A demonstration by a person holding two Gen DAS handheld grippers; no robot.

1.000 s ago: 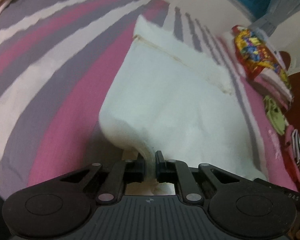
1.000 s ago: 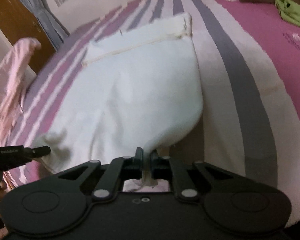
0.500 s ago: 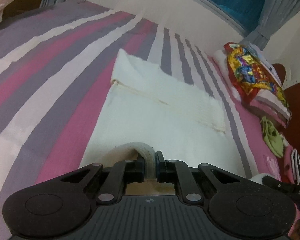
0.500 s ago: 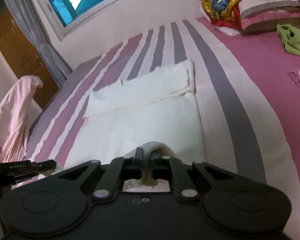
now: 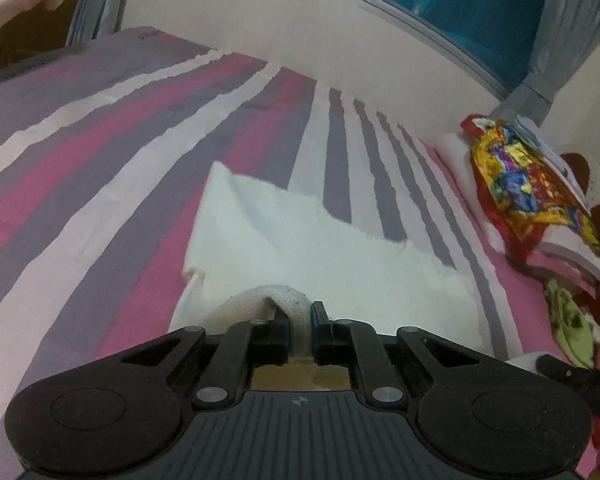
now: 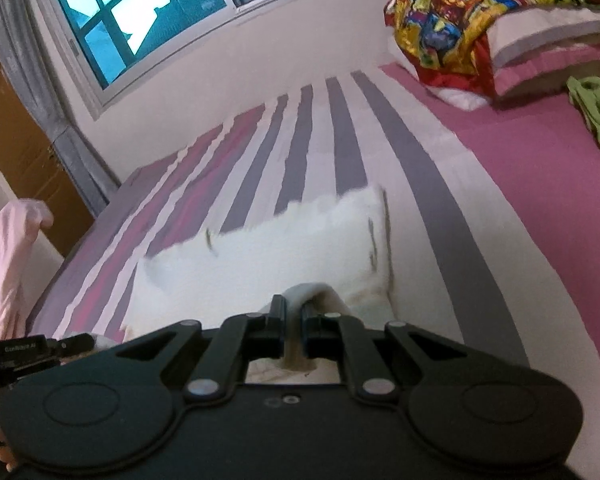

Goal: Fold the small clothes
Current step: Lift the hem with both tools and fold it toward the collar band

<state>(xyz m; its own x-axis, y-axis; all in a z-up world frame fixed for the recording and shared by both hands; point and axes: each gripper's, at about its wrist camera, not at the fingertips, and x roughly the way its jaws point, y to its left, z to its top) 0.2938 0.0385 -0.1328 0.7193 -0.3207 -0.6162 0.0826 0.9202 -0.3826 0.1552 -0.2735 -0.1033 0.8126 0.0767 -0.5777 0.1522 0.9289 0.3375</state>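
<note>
Striped pink, grey and white bedsheet (image 5: 112, 184) spreads toward a window (image 6: 140, 12), pillows (image 6: 512, 36) stacked at its head. Mid-bed lies the white garment (image 5: 300, 248), near edge raised. Left gripper (image 5: 301, 330) and right gripper (image 6: 293, 330) each pinch that hem.

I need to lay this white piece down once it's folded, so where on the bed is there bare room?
Bare striped bedspread lies left of the white garment, toward the bed's far edge, and a striped band lies to its right, up to the plain pink area. It is crowded by the pillows and the green cloth.
</note>
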